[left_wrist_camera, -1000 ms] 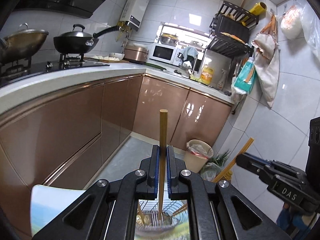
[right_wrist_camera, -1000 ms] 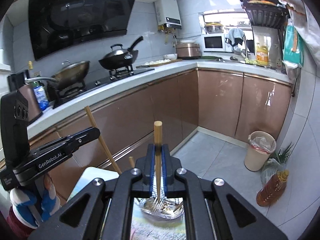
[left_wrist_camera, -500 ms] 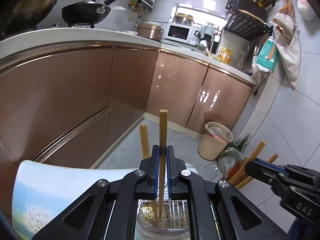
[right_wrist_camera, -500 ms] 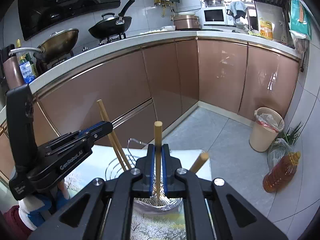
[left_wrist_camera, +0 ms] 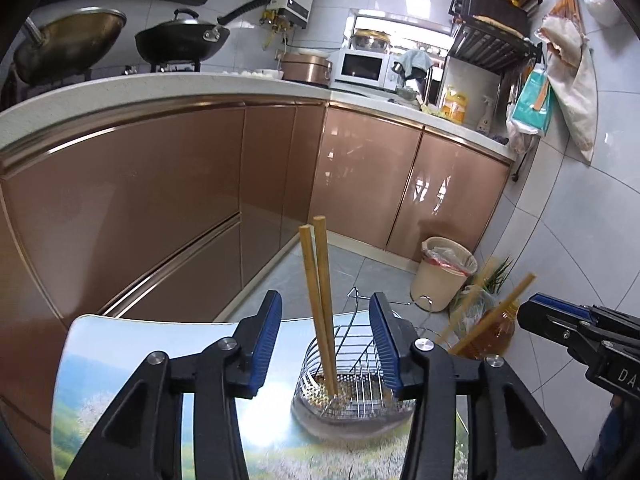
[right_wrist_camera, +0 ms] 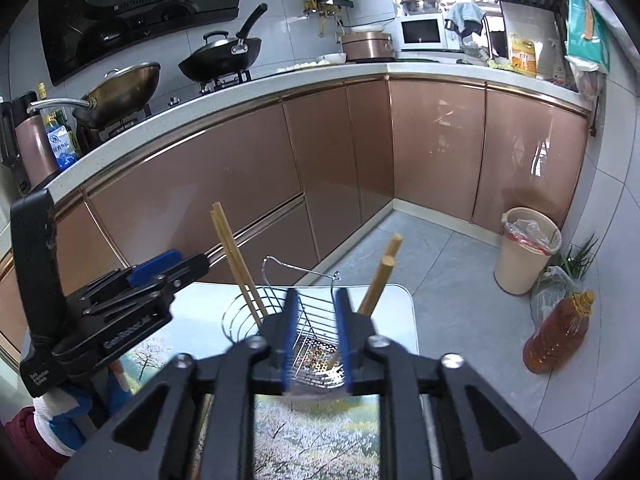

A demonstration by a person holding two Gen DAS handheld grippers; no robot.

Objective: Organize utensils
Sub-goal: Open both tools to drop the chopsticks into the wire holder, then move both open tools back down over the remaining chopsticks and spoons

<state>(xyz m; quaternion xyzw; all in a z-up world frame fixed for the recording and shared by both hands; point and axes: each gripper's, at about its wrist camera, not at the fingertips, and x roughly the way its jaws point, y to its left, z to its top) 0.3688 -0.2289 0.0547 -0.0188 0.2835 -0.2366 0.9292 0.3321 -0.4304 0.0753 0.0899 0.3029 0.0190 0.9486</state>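
Starting on the left: the left gripper (left_wrist_camera: 326,342) has its blue pads spread wide and is holding nothing, with a pair of wooden chopsticks (left_wrist_camera: 318,292) standing right in the gap between the jaws without touching either pad as far as I can tell. Their tips sit down in the left-hand compartment of the wire utensil basket (left_wrist_camera: 352,396), and the long axis runs nearly upright, tilted a touch to the left at the top. The basket itself sits on the scenic-print table (left_wrist_camera: 120,380), just ahead of and below both grippers. Moving right, there's a second pair of chopsticks (right_wrist_camera: 382,276) in the right-hand compartment, leaning out to the right, well apart from the first pair at the top. Then the right gripper (right_wrist_camera: 316,340): jaws parted too, empty, pointing straight at the middle of the basket with the divider wires showing between the pads. That leaning pair sits just to its right, so the right hand is clearly nearer to it and the left hand to the upright pair. My read is both pairs are dropped in, so whatever comes next mostly means backing out upward along the sticks' axis so the pads don't knock them.
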